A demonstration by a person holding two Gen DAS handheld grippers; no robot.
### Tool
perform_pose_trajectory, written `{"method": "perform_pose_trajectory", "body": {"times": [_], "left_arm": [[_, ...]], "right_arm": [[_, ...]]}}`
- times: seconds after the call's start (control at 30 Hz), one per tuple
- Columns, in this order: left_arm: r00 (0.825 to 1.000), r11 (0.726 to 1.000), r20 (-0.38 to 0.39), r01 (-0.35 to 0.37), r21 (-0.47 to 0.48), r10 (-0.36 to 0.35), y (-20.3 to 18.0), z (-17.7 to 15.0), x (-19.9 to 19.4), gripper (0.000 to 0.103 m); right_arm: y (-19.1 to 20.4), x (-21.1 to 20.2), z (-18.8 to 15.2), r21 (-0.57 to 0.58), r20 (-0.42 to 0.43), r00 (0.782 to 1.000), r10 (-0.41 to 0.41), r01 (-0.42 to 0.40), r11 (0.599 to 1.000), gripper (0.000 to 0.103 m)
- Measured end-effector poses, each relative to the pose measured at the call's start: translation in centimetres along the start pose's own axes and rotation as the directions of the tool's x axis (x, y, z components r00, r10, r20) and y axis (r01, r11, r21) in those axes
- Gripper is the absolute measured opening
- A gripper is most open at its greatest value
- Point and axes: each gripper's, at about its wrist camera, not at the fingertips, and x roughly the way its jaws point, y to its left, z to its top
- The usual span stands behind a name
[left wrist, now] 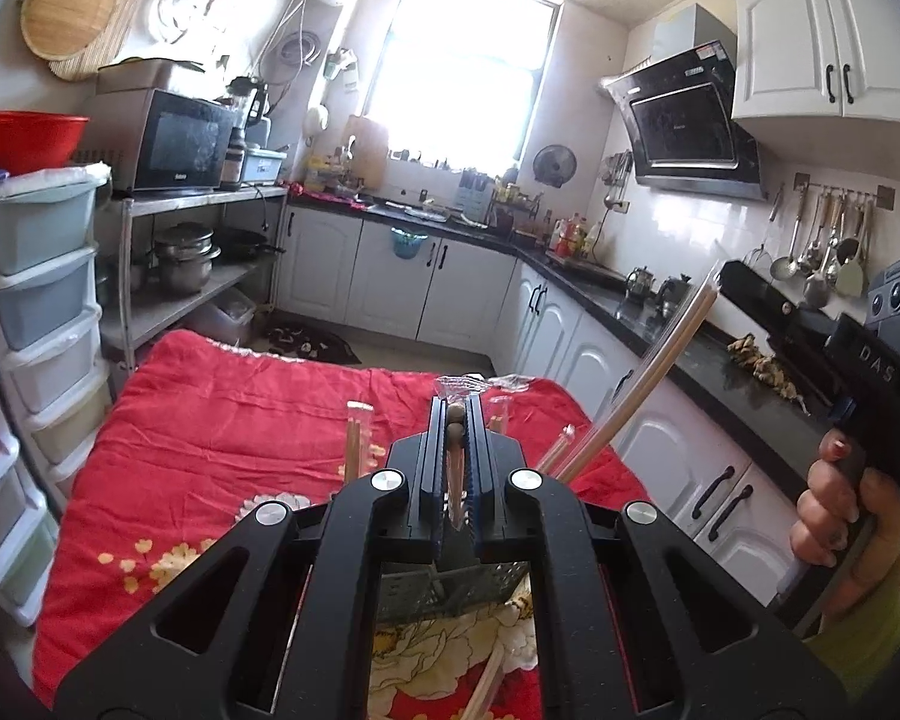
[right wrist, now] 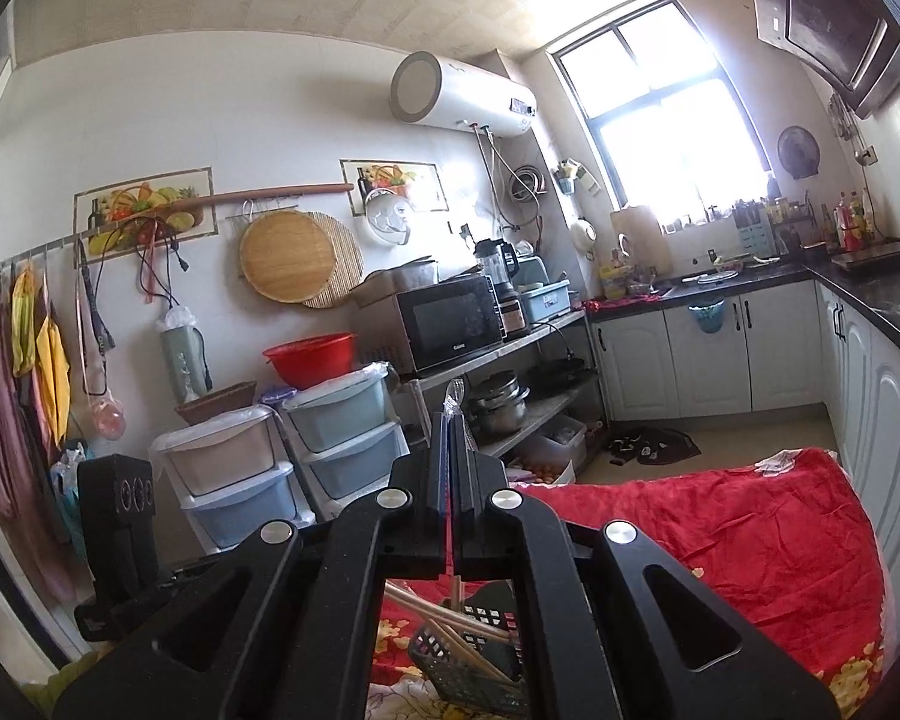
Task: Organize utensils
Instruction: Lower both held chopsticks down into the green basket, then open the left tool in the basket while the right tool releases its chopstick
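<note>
A wrapped pair of chopsticks is sitting clamped between the closed jaws of the left tool, directly above the dark slotted basket. The basket is resting on the red floral blanket and is holding more chopsticks. Right of the basket, another wrapped pair is slanting up toward the right tool's body, gripped by a hand. The right tool is pinching shut on a clear wrapper.
</note>
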Motion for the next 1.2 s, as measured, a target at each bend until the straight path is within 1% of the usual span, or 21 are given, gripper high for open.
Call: {"method": "perform_pose_trajectory", "body": {"times": [0.2,0.6,0.87,1.2], "left_arm": [[0.999,1.000,-0.031,-0.005,0.006,0.005,-0.2,-1.0,1.3,0.003],[0.998,1.000,-0.061,0.001,-0.005,-0.001,0.2,-2.7,2.6,0.003],[0.997,1.000,-0.082,0.014,-0.009,-0.014,0.1,-3.4,3.2,0.003],[0.995,1.000,-0.099,0.023,-0.021,-0.025,0.3,-4.1,3.6,0.004]], "right_arm": [[-0.7,0.8,-0.9,-0.002,-0.012,1.000,-0.017,0.017,1.000,0.001],[-2.0,2.3,-3.0,0.012,-0.053,0.997,-0.055,0.056,0.998,0.001],[-2.5,2.7,-4.3,0.009,-0.084,0.993,-0.085,0.086,0.996,0.001],[-3.4,2.8,-6.0,0.033,-0.126,0.986,-0.109,0.114,0.993,0.001]]}}
